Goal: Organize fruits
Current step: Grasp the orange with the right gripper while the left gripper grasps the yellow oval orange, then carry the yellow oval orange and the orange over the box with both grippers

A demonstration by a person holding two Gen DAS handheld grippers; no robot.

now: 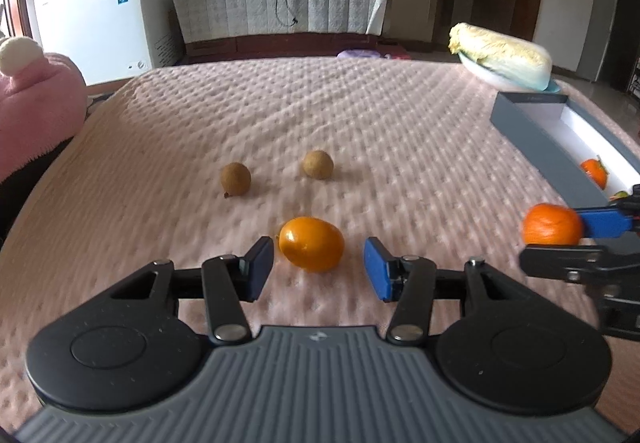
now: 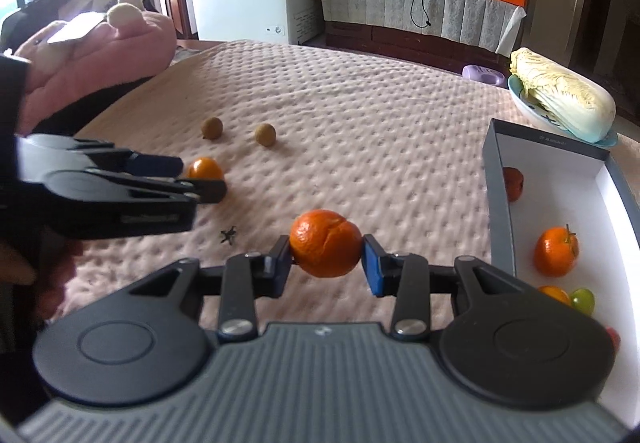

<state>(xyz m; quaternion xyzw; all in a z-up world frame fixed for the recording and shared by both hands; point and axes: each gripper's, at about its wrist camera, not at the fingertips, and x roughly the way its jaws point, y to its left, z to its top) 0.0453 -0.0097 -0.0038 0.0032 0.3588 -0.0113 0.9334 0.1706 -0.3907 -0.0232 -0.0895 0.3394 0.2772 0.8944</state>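
A mandarin point(image 2: 325, 243) is clamped between the pads of the right gripper point(image 2: 326, 263) at the centre of the right wrist frame, left of the grey box point(image 2: 496, 203). The left gripper point(image 1: 319, 267) is held open around a kumquat point(image 1: 311, 244) lying untouched on the pink bedspread point(image 1: 320, 115) at mid-frame, and two longans point(image 1: 235, 179) are seen above it.

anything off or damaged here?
One thing: the mandarin clamped in the right tongs has a crease or split across its peel. A small dark star-shaped scrap, perhaps a fruit calyx, lies loose on the bedspread.
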